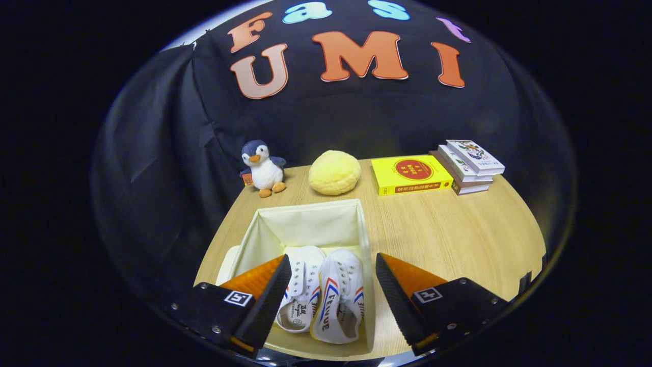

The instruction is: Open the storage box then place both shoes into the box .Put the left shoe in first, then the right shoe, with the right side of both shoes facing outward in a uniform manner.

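Observation:
A cream fabric storage box [305, 221] stands open on the wooden table just ahead of my fingers. Two white canvas shoes lie side by side inside it, toes pointing away from me: one shoe [304, 285] on the left, the other shoe [338, 298] on the right, with red and blue stripes on their sides. My gripper [330, 270] hovers above the near end of the box, open, with the shoes showing in the gap between the fingers. Neither finger touches a shoe. The box's lid [227, 265] seems to lie flat beside the box on its left.
Beyond the box stand a plush penguin [263, 167], a round yellow cushion [334, 172], a yellow book [410, 175] and a stack of books [471, 165] along the table's far edge. Bare wooden tabletop [458, 234] spreads to the right of the box.

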### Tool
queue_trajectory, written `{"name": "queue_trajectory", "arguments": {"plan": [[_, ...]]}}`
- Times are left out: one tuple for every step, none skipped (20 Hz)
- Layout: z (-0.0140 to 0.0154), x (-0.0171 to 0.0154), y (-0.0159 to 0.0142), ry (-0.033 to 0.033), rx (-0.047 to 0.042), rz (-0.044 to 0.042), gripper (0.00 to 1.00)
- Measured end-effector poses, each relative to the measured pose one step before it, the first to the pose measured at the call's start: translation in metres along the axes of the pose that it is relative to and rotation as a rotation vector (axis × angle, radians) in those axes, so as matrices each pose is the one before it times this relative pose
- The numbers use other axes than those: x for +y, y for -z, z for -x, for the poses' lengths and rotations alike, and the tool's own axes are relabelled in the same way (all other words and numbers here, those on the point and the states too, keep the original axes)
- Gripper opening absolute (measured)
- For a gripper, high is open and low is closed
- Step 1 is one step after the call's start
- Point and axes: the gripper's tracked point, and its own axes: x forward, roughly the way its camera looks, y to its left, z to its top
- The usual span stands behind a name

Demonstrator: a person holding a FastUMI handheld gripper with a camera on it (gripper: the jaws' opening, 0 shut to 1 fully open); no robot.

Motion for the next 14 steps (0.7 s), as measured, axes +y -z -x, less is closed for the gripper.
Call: {"name": "queue_trajectory", "arguments": {"plan": [[0.00621, -0.00434, -0.00824, 0.00055, -0.01702, -0.00378, 0.99], [0.00493, -0.00392, -0.00814, 0.00012, -0.0169, -0.00361, 0.99], [0.00467, -0.00497, -0.01002, 0.00061, -0.02194, 0.00011, 0.99], [0.00616, -0.00587, -0.01042, 0.00261, -0.02432, 0.00446, 0.99], [0.0059, -0.00689, -0.01051, 0.00697, -0.02687, 0.00573, 0.99], [0.00509, -0.00613, -0.01124, 0.00205, -0.02824, 0.00685, 0.99], [0.00538, -0.00622, -0.0101, 0.00157, -0.02434, 0.00485, 0.99], [0.00517, -0.00692, -0.00815, 0.00054, -0.0194, 0.0017, 0.99], [0.0053, -0.00684, -0.00809, 0.00044, -0.0179, -0.00233, 0.99], [0.00459, -0.00777, -0.00838, -0.00116, -0.01775, -0.00403, 0.99], [0.00436, -0.008, -0.00715, -0.00203, -0.01621, -0.00562, 0.99], [0.0032, -0.00797, -0.00549, 0.00004, -0.01047, -0.0058, 0.99], [0.00419, -0.00917, -0.0048, 0.00182, -0.00967, -0.00357, 0.99], [0.00344, -0.00998, -0.00422, 0.00225, -0.00776, -0.0002, 0.99]]}}
